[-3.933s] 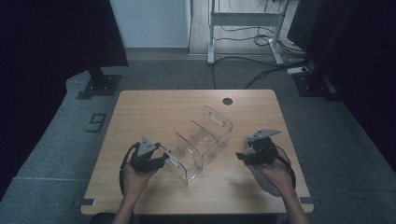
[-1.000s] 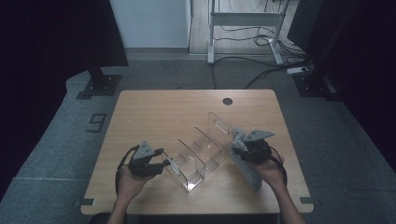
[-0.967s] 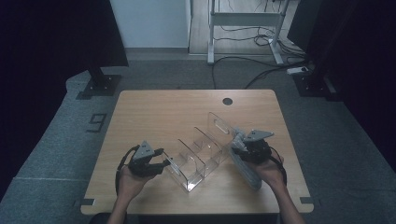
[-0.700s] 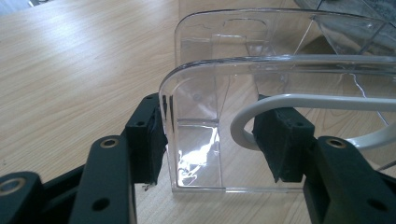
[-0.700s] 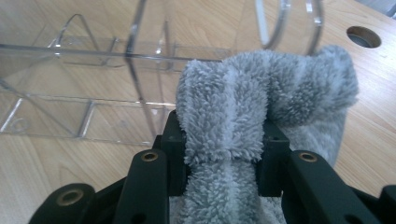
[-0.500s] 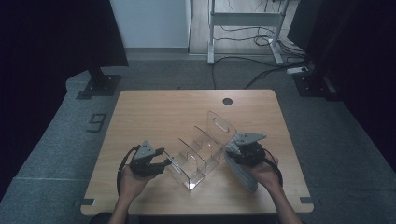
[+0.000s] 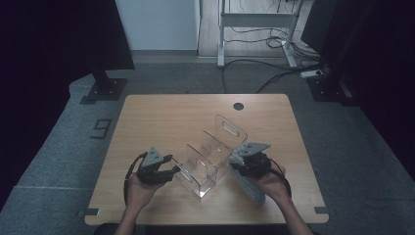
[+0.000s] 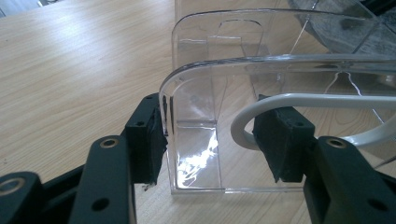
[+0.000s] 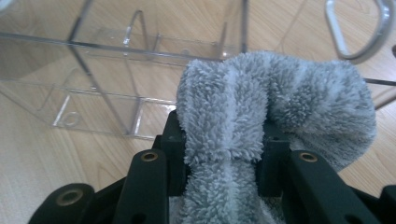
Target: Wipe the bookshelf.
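A clear plastic organiser with dividers and a handle cut-out (image 7: pixel 211 157) stands near the middle of the light wooden table (image 7: pixel 161 115), toward its near edge. The left gripper (image 7: pixel 164 169) pinches the organiser's near-left end wall between its pads. At the organiser's right side, the right gripper (image 7: pixel 244 164) clamps a grey fluffy microfibre cloth (image 9: pixel 261 116), its bunched end right at the clear wall.

A lab-like recording room: a pale wooden desk (image 7: pixel 166 117) on grey carpet, black curtains at the sides, cables (image 7: pixel 264 73) at the frame's top.
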The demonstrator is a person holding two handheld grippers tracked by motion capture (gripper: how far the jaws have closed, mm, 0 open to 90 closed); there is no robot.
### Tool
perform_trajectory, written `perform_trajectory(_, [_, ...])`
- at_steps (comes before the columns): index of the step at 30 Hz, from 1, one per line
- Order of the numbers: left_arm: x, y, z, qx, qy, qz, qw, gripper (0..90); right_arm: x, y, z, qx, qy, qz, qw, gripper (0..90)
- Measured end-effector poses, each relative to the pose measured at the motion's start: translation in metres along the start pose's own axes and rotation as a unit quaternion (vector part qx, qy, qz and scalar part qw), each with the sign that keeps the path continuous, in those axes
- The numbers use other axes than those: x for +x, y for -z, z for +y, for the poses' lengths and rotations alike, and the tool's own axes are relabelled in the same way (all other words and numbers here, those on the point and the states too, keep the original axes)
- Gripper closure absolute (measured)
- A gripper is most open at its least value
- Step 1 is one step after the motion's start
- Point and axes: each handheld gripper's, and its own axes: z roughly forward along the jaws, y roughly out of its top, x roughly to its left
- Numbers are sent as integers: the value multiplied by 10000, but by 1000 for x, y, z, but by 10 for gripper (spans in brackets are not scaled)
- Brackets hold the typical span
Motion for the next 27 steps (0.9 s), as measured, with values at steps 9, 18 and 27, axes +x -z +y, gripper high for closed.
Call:
perform_trajectory(9, [0, -1, 0, -25, 61, 45, 10000, 452, 14, -3, 7, 55, 186, 135, 9997, 630])
perform_trajectory(18, [1, -1, -1, -26, 111, 78, 9999, 451, 30, -4, 13, 111, 380, 290, 9988, 628])
perform_trajectory(27, [1, -1, -1, -11, 108, 140, 9998, 448, 47, -5, 19, 147, 541, 489, 9972, 627])
